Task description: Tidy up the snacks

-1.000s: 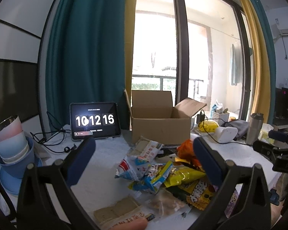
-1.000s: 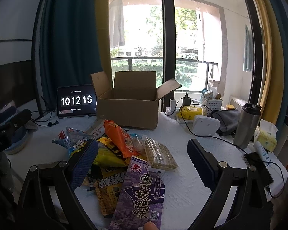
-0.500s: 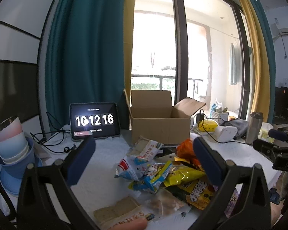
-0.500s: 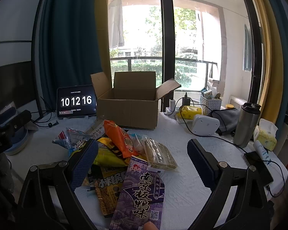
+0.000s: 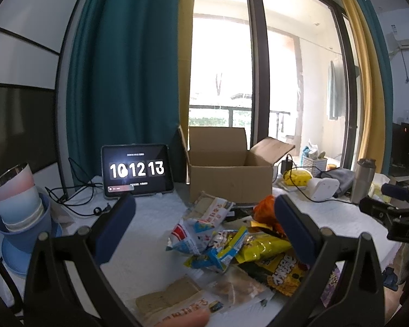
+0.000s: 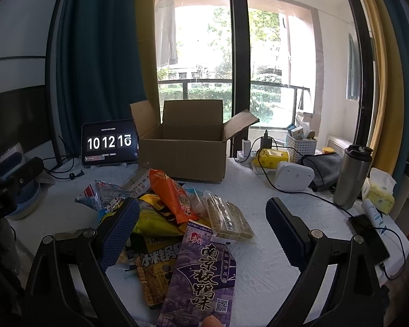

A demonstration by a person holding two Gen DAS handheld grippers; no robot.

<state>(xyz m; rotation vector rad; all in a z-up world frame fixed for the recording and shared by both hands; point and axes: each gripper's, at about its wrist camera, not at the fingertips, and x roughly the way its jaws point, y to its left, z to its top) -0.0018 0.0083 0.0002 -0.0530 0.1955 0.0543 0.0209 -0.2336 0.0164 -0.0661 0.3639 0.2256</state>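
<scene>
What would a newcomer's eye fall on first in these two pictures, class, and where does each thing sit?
First, the heap of bright snack packets in the middle of the white table, topped by an orange bag with a purple packet nearest the camera. Behind it stands an open cardboard box, with a tablet clock to its left. Both claws, left claw and right claw, hang open over the heap.

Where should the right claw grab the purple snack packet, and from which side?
Grip the purple packet by its near bottom edge, coming in low from the front. It lies flat with that end closest to the open right claw, while its top end is tucked among the orange bag and other snacks.
</scene>
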